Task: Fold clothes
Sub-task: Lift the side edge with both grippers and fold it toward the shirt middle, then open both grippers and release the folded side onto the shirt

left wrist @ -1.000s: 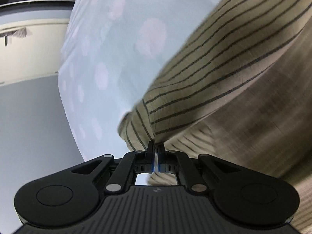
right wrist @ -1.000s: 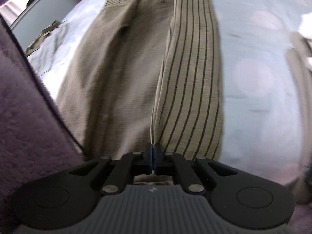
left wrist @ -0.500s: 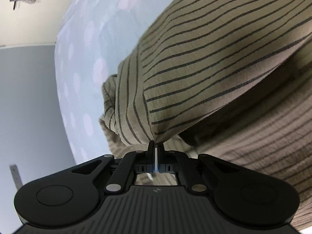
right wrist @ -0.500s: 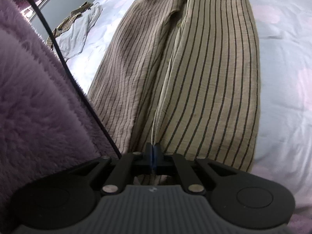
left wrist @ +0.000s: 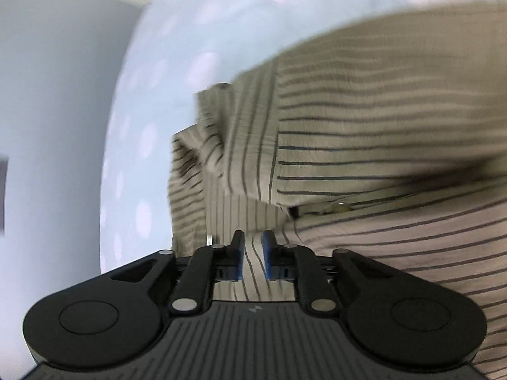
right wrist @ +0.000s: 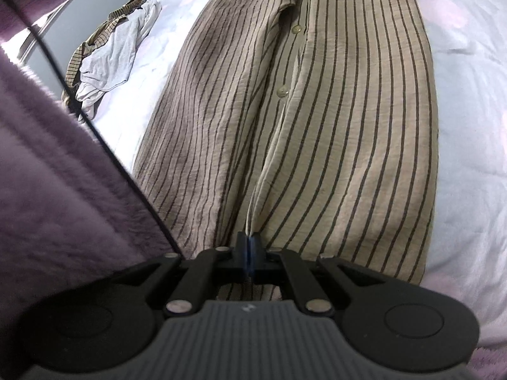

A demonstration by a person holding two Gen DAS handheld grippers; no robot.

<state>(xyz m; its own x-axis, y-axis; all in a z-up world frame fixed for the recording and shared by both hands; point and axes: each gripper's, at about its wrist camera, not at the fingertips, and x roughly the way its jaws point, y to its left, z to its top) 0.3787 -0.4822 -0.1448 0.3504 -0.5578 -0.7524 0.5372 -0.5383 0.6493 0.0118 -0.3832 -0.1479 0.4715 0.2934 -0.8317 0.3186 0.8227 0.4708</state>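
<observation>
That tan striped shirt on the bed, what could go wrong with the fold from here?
1. The left tongs are opening with nothing pinched between them, so the folded-over panel of the tan striped button-up shirt may slip or bunch at its rumpled corner.
2. The right tongs are shut on the shirt's edge; pulling one-handed could skew the fold.
3. The thin black cable crossing the fuzzy purple sleeve could snag the fabric.

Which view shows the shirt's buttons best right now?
The right wrist view: two buttons sit sharp along the placket of the striped shirt, laid out lengthwise on the bed. The left wrist view is motion-blurred, showing only one indistinct button beneath a folded flap.
</observation>
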